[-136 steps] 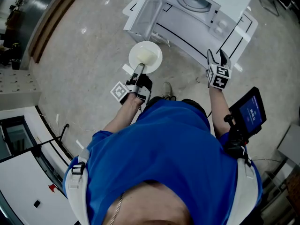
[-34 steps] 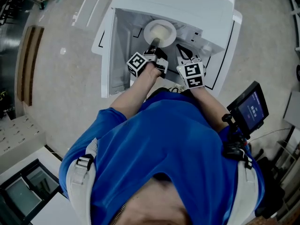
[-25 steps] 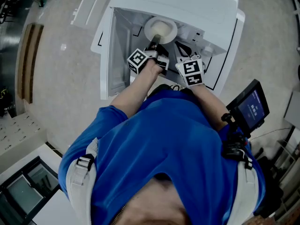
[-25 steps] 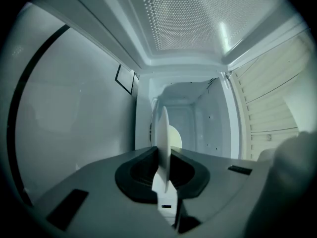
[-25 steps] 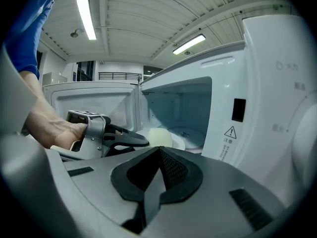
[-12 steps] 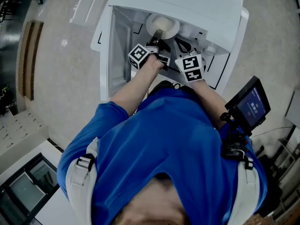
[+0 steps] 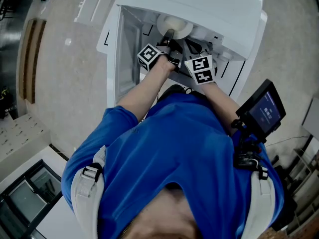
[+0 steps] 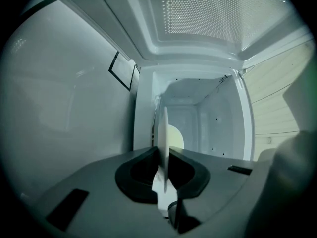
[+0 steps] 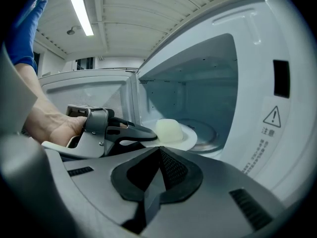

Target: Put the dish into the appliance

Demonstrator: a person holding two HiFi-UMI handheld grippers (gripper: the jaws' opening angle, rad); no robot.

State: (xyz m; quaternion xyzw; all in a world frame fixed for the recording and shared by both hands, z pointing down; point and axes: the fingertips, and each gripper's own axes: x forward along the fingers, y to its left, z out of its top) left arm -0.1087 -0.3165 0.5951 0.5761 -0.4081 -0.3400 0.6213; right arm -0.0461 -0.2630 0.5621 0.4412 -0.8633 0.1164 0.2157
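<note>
**Plate held inside the microwave's mouth**

The left gripper (image 7: 168, 35) is clamped on the rim of a white plate (image 7: 177, 24) that carries a pale lump of food (image 9: 168, 130). It holds the plate level inside the open microwave (image 7: 209, 6), at the person's 12 o'clock. At the plate's 4 o'clock, the right gripper (image 9: 159, 155) has its jaws pressed together on nothing.

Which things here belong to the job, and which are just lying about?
In the job:
- white round plate carrying a pale lump of food
- open white microwave oven
- left gripper, clamped on the plate's rim

Not in the job:
- right gripper, shut and empty
- black flat screen at the person's side
- brown wooden board on the floor
</note>
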